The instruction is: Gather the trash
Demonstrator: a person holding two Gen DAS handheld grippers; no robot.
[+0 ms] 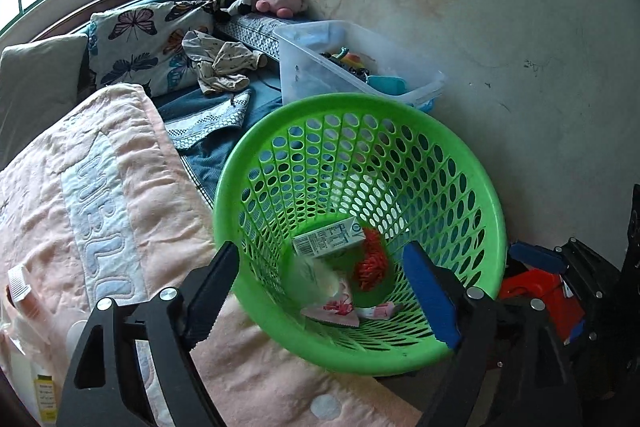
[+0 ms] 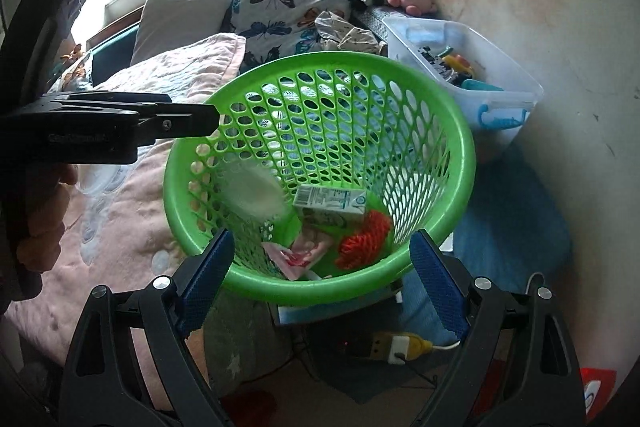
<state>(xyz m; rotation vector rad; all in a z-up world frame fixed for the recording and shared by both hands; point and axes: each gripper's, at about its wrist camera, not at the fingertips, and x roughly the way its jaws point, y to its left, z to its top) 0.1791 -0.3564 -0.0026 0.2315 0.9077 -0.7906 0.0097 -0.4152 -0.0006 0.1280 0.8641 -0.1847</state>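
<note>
Hovering over the bed, left hand-held gripper (image 1: 322, 291) has its jaws wide apart, empty. Pink quilt (image 1: 120, 195) lies to its left. Green basket (image 1: 486, 195) sits ahead of the jaws, tilted with its mouth toward the camera, near rim between the two fingers. Inside on the bottom: a small white carton (image 1: 328, 237), a red net scrap (image 1: 370, 261) beside it, and pink wrappers (image 1: 336, 309) nearer the rim. A blurred pale piece (image 1: 316, 273) shows just above the wrappers; cannot tell what it is.

Right wrist view: the left tool's fingertip reaches to the basket's left rim (image 2: 176, 195). Right hand-held gripper (image 2: 322, 279) also spread open, holding nothing, near rim just ahead of its fingers. Same carton (image 2: 330, 203), net (image 2: 364, 239) and wrappers (image 2: 300, 253) lie beyond. Clear storage bin (image 2: 516, 99) stands right of the basket against the wall.
</note>
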